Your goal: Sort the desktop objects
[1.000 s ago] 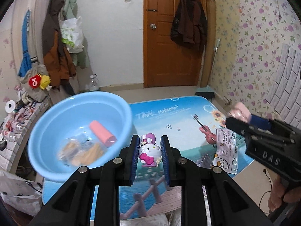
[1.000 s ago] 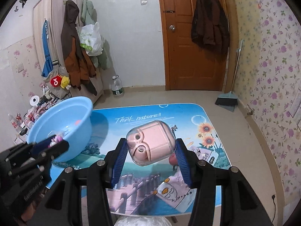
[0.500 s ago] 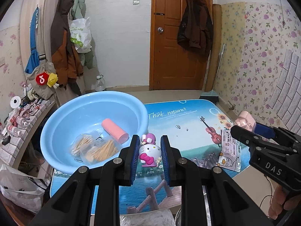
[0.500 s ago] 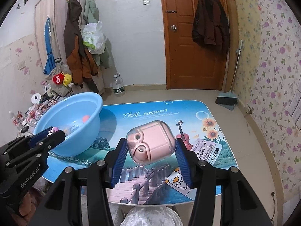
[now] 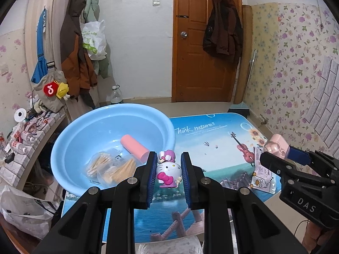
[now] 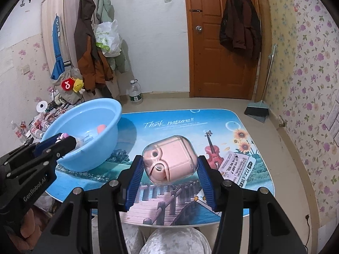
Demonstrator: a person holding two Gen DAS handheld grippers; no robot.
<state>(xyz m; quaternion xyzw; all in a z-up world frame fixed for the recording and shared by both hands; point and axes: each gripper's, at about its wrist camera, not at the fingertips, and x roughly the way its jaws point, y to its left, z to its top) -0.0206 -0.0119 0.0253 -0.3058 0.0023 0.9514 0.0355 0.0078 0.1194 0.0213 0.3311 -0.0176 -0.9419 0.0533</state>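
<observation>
Ideally, the left gripper [image 5: 167, 169] – fingers clamped on the cat figurine [image 5: 168, 172] – releases low over the blue basin [image 5: 70, 144], while the right gripper [image 6: 169, 169] clamps the pink earbud case [image 6: 170, 162].

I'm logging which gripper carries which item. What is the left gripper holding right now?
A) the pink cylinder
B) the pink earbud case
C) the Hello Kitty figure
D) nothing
C: the left gripper is shut on the Hello Kitty figure, while the pink earbud case sits in the right gripper.
</observation>
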